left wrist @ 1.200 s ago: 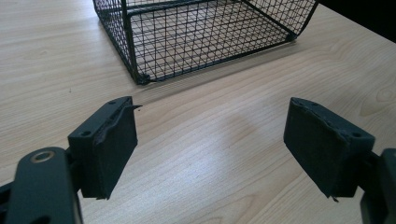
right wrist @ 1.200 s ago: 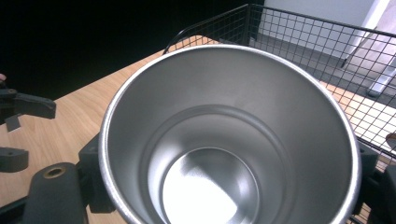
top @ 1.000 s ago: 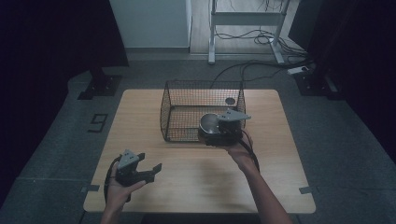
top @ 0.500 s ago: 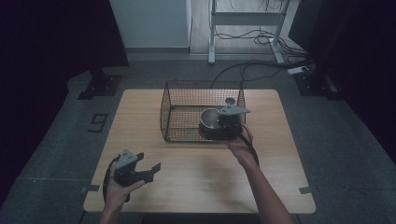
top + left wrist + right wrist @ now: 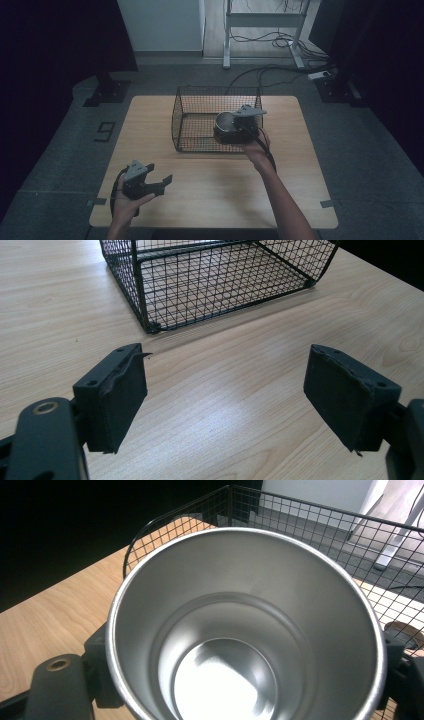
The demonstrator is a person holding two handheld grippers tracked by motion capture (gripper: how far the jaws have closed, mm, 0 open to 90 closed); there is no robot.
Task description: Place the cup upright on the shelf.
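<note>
The right gripper (image 5: 239, 131) is clamped on a steel cup (image 5: 226, 126), one jaw at each side, holding it at the near right corner of the wire basket (image 5: 197, 120) on the bench (image 5: 150, 125). The cup's mouth faces the gripper's camera, its long axis along the jaws. The left gripper (image 5: 159, 179) hangs over the bench's near left, jaws wide apart and empty.

A pale wood tabletop (image 5: 210, 200) stands on grey carpet (image 5: 370, 150). Black curtains (image 5: 55, 40) darken both sides. Beyond, a white wall (image 5: 160, 22), a metal frame (image 5: 260, 20) and floor cables (image 5: 270, 72).
</note>
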